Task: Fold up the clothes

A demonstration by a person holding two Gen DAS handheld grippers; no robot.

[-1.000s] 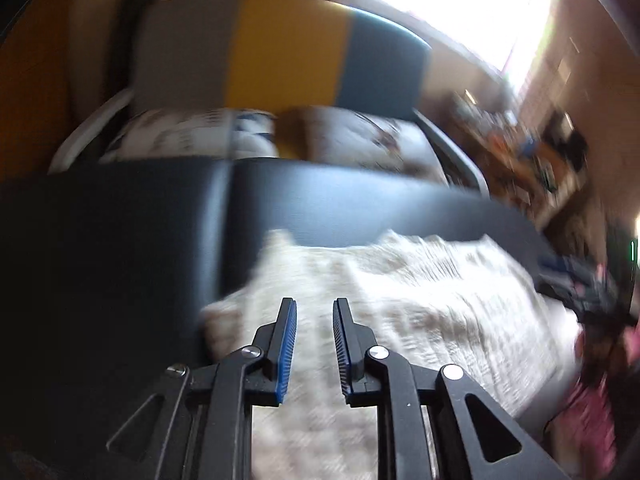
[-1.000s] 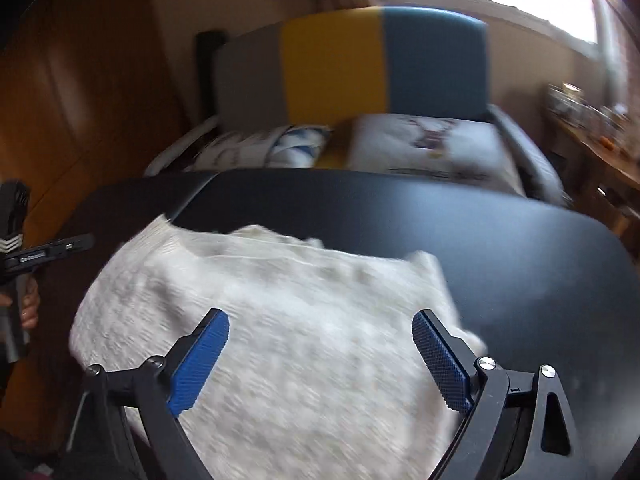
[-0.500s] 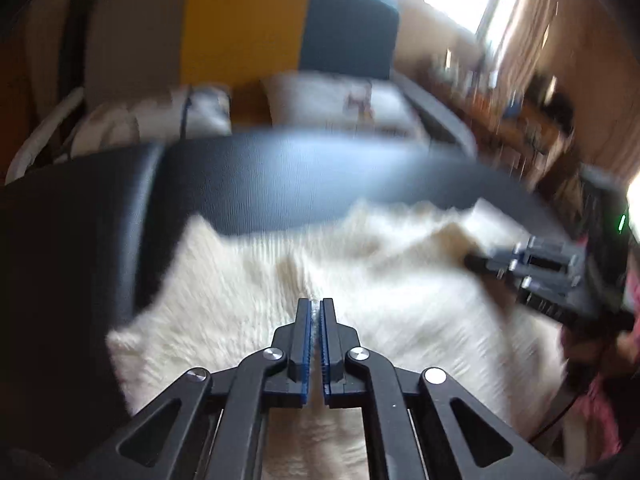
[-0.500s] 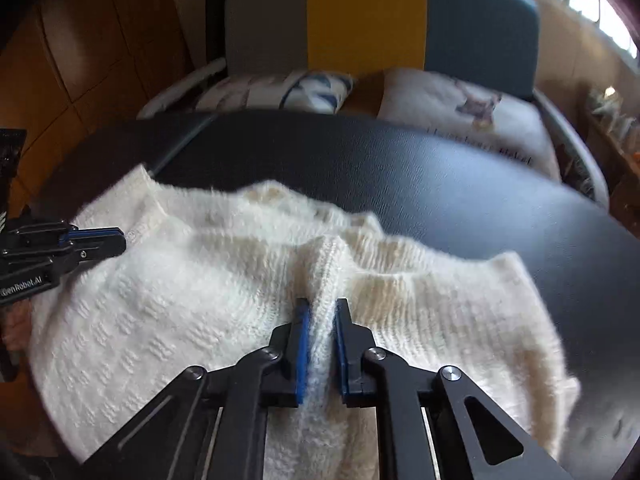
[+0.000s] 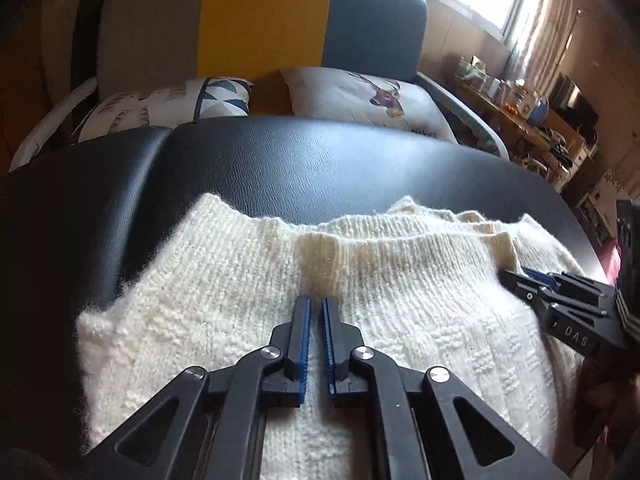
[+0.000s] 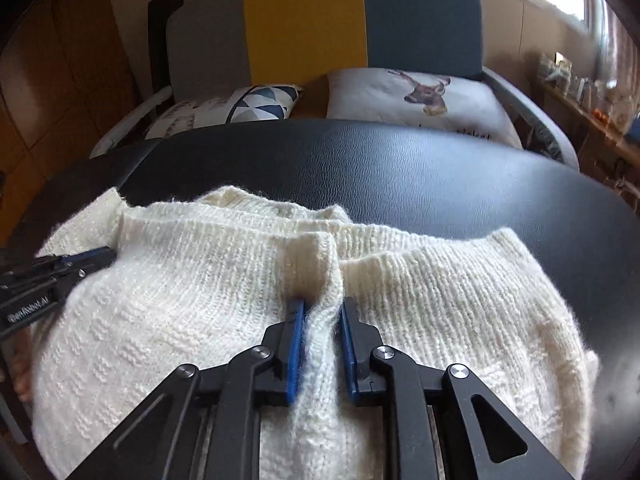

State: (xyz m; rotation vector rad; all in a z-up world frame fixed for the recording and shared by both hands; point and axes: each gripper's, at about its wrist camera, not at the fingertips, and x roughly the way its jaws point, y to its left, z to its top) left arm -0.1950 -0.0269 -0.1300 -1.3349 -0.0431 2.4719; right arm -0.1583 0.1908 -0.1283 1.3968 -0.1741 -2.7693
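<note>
Your right claw point(image 6: 320, 312) has a raised ridge of the cream knit sweater point(image 6: 200, 320) pinched between its blue pads, while the left claw point(image 5: 316, 312) has its jaws drawn nearly together with just a thin gap, and I honestly can't tell if any yarn is caught in there or if it's only resting on top. Going big to small: the black padded table point(image 6: 400, 168) carries everything, and the sweater is spread over its near half, bunched up toward the near edge with the far half of the table bare. The ribbed hem point(image 5: 400, 236) runs across the far side of the pile, doubled over on itself. My take is this thing is soft, floppy and a bit heavy for a knit, so it'll sag and stretch wherever you lift it, and the fuzzy surface should grip fine against those pads. I'd grab it by the ribbed hem or a corner through both layers rather than the loose middle, since a single-layer pinch will probably just pull a peak.
</note>
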